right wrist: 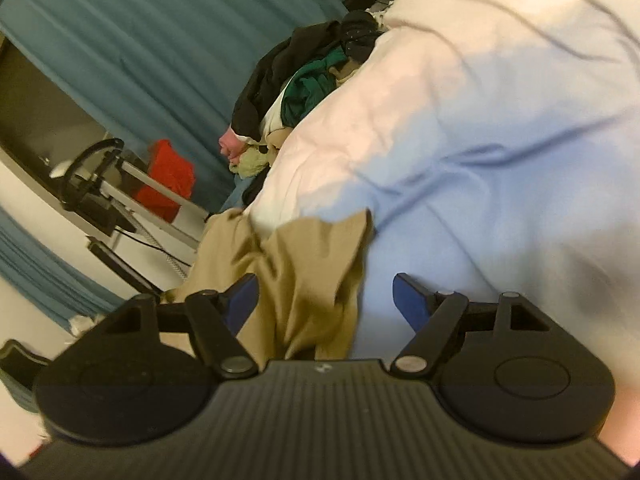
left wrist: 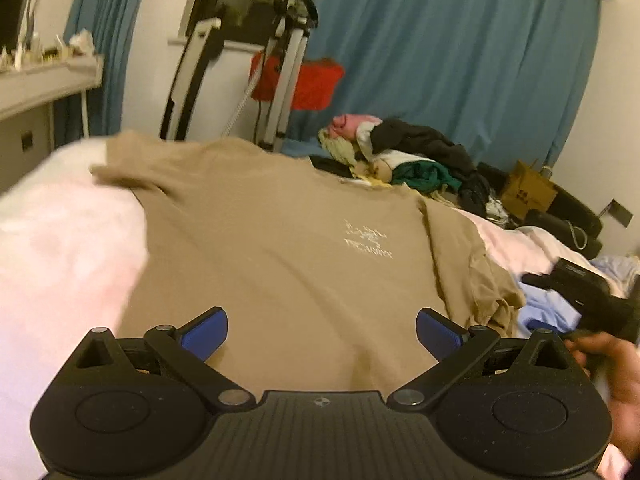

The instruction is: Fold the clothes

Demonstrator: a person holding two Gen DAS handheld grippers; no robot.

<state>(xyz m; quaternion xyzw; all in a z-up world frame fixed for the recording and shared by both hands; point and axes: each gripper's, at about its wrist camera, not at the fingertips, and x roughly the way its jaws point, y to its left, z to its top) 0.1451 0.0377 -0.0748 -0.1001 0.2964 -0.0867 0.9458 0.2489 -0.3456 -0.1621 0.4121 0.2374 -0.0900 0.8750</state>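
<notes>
A tan T-shirt (left wrist: 280,232) lies spread flat, print side up, across a bed covered with a pale duvet (left wrist: 60,248). The left gripper (left wrist: 322,330) hangs above the shirt's near portion with its blue-padded jaws standing wide apart; tan cloth shows beneath the gap, yet neither pad presses on it. The shirt's right sleeve (left wrist: 472,264) is rumpled and folded over at the side, close to the bed's edge. In the right wrist view, which is strongly rolled, the right gripper (right wrist: 324,300) sits over that bunched sleeve (right wrist: 312,276): the tan fabric lies between its jaws, nearer the left pad, and the jaws stand fairly wide without clamping it. Pale duvet (right wrist: 500,160) fills the space beside and beyond the right pad. The left wrist view catches the right gripper (left wrist: 588,296) as a dark blurred shape at the far right, held in a hand (left wrist: 612,380). Farther up the bed, well apart from the shirt, rests a heap of mixed clothes (left wrist: 408,156) in black, green, pink and cream. Blue curtains (left wrist: 460,60) hang behind it.
</notes>
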